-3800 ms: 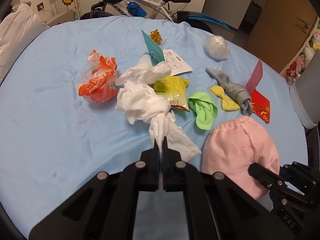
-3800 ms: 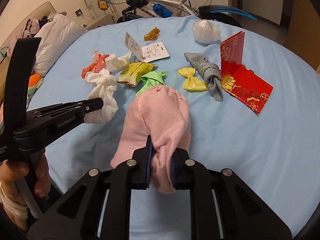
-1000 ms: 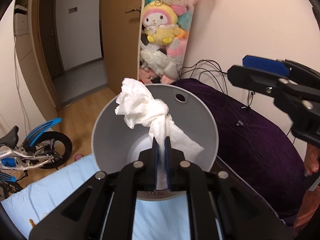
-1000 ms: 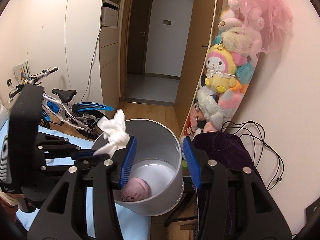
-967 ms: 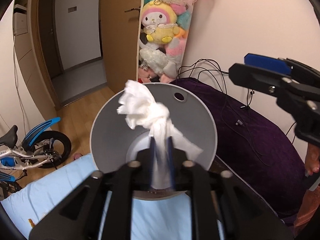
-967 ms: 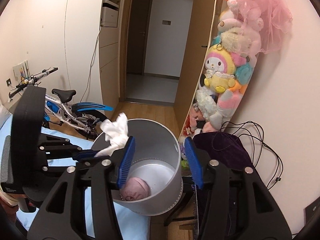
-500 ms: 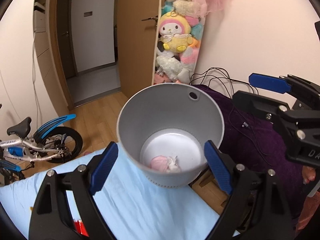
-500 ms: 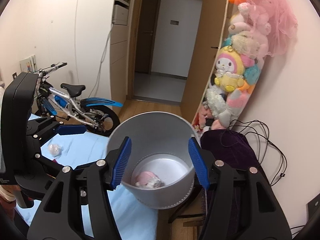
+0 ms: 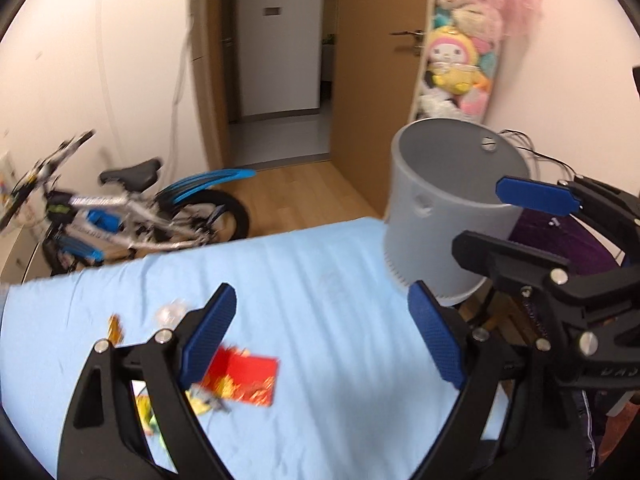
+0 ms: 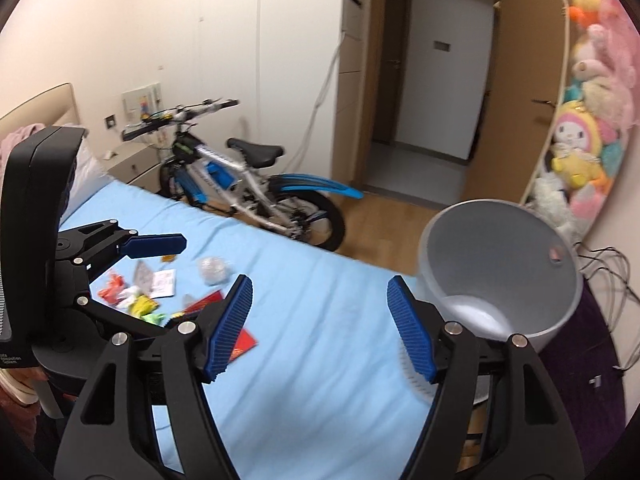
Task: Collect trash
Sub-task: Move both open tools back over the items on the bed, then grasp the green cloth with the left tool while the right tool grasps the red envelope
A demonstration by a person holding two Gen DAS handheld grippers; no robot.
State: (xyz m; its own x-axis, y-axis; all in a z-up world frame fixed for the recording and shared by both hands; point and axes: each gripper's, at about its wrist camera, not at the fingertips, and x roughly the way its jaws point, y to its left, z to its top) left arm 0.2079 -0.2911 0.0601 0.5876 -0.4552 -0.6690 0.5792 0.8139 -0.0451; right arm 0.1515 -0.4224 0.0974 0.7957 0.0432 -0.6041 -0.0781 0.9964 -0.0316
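With nothing held, the left gripper (image 9: 320, 344) and right gripper (image 10: 320, 328) gape empty-jawed above the blue sheet (image 10: 312, 288), the right's jaws just widened, apparently heading from the grey bin (image 10: 500, 240) toward the remaining trash (image 10: 136, 300).

Matt grey plastic bin (image 10: 500, 264), smooth blue cloth sheet (image 9: 340, 280), ribbed blue fingers (image 10: 236, 320), glossy red paper (image 9: 248, 376)

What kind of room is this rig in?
Most likely a home bedroom. A bed with a light blue sheet fills the foreground, a net of plush toys hangs by the door, and a bicycle is parked against the wall beside a bedside cabinet.
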